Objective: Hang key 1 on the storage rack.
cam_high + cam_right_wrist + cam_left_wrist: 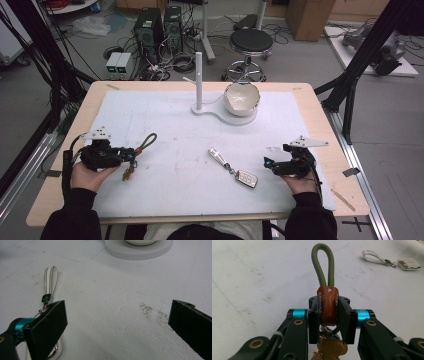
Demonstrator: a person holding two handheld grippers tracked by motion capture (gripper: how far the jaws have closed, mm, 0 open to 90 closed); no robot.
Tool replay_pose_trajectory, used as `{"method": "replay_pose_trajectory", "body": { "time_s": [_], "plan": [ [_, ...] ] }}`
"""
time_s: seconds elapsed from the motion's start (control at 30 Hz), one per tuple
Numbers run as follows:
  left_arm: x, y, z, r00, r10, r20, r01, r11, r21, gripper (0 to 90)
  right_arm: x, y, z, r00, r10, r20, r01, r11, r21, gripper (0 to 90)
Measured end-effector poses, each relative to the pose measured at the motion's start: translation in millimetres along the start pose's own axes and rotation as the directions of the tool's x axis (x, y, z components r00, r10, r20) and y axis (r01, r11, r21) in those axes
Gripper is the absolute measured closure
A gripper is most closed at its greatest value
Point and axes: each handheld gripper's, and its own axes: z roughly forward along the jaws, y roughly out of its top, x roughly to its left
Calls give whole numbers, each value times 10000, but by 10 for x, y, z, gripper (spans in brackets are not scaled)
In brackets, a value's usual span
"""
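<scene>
L gripper [131,153] is clamping a keychain [141,148] by its brown leather collar [327,305], at the table's [320,125] near-left. In the left gripper view both pads are pressing the collar's sides, so it's a firm hold, not just a straddle. The green cord loop [323,265] is sticking out straight past the tips, along the gripper's own line; the brown tag & ring are dangling below the jaws. In the high view the loop is pointing up-right, toward the mat's [150,105] middle.

R gripper [268,162] is sitting near-right w/ jaws wide apart, nothing between them, in the right gripper view just bare mat. A second keychain, the car key [247,178] w/ a white strap [217,154], is lying flat just left of its tip, between the two hands, closer to R.

Far centre: a white stand [199,75] w/ a side peg on a flat base, and a bowl [242,98] on that base.

What the next move turns on, probably: the loop's long axis runs fwd from the L fingers and is free & open, while the stand's peg is lying well ahead & to the right of it. So L hand is the one carrying it there; the loop is already leading, which suits hooking it over the peg. R hand is nearer the car key and looks ready to take that.
</scene>
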Motion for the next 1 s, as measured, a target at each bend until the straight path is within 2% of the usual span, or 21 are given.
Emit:
{"method": "replay_pose_trajectory", "body": {
  "time_s": [0.03,0.07,0.17,0.27,0.3,0.57,0.8,0.93,1.0],
  "plan": [
    [7,79,11,9999,53,-102,-52,10000,40,724,12,3,-15,10000,-69,-31,69,9999,-126,11],
    [7,79,11,9999,53,-102,-52,10000,40,724,12,3,-15,10000,-69,-31,69,9999,-126,11],
    [20,235,19,9996,122,-266,-124,9999,-71,725,6,2,-6,10000,-22,-39,22,10000,-46,11],
    [35,300,34,9994,117,-319,-120,9999,-81,725,2,2,-5,10000,-11,-49,11,10000,-41,11],
    [36,354,54,9982,332,-505,-329,9994,60,724,13,3,-5,10000,-55,-33,54,9999,-92,11],
    [65,584,122,9965,590,-588,-583,9982,126,724,13,4,-4,10000,-44,-44,44,10000,-79,11],
    [136,720,156,9964,479,-694,-471,9988,134,724,18,4,-1,10000,-59,-43,58,10000,-65,11],
    [186,786,175,9976,280,-641,-281,9996,-5,724,18,4,-7,10000,-81,-26,81,9999,-77,11],
    [199,812,186,9966,261,-788,-259,9997,34,724,19,5,-12,9999,-104,7,104,9999,-57,11]
  ]
}}
